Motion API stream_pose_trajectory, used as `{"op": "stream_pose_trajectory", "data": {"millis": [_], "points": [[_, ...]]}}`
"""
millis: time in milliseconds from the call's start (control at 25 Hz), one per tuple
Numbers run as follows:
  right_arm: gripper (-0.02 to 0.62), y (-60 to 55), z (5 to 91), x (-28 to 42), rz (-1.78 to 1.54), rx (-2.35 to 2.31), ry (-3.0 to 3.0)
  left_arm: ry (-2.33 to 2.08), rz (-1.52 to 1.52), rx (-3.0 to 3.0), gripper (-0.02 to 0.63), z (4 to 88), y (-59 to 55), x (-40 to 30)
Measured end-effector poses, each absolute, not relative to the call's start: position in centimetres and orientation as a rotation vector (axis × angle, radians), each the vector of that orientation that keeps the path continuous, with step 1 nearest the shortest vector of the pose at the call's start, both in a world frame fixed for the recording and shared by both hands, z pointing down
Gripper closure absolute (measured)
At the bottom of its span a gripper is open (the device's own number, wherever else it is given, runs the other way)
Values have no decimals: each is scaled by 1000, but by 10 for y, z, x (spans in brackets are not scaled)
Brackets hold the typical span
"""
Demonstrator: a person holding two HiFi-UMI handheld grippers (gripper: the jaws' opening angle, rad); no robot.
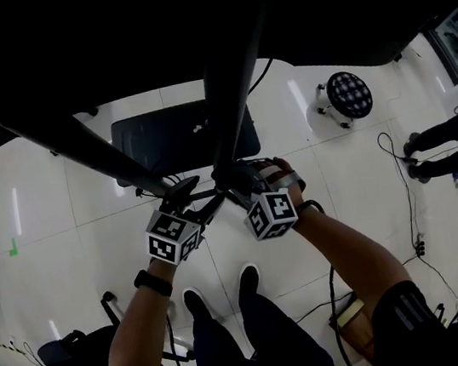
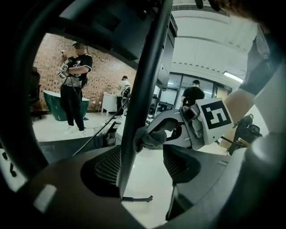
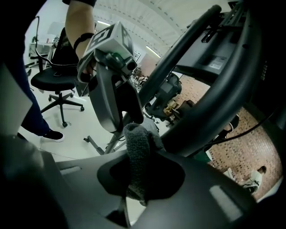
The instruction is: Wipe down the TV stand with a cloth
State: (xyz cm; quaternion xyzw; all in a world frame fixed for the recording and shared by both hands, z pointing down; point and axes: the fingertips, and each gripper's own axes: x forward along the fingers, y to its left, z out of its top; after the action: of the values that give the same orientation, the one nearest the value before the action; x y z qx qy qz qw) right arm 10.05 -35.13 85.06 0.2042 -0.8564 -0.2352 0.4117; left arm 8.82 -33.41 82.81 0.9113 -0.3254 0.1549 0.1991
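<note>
The right gripper is clamped on a grey cloth. The cloth's bunched end is pressed against a black strut of the TV stand, placed so the wad can rub along the tube. In the head view, 2 such struts meet near centre frame, 1 running out toward 10 o'clock and the other toward 12 o'clock. Both grippers sit at that junction, the right at 3 o'clock from the left. The left gripper has its jaws apart with a strut standing between them, close to 1 jaw with open space on the other side. It probably steadies or guides along the frame while the cloth works.
</note>
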Motion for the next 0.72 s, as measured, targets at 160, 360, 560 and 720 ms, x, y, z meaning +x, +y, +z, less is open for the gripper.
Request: {"op": "stream_pose_trajectory", "data": {"millis": [160, 360, 560, 720], "points": [[551, -350, 889, 99, -543, 505, -2141, -897, 452, 2518, 291, 864, -329, 89], [551, -352, 932, 97, -477, 519, -2114, -878, 482, 2488, 287, 905, -325, 82], [551, -353, 971, 97, -440, 521, -2060, -862, 516, 2478, 285, 930, -323, 77], [550, -349, 972, 94, -359, 538, -2061, -848, 502, 2495, 284, 927, -320, 74]]}}
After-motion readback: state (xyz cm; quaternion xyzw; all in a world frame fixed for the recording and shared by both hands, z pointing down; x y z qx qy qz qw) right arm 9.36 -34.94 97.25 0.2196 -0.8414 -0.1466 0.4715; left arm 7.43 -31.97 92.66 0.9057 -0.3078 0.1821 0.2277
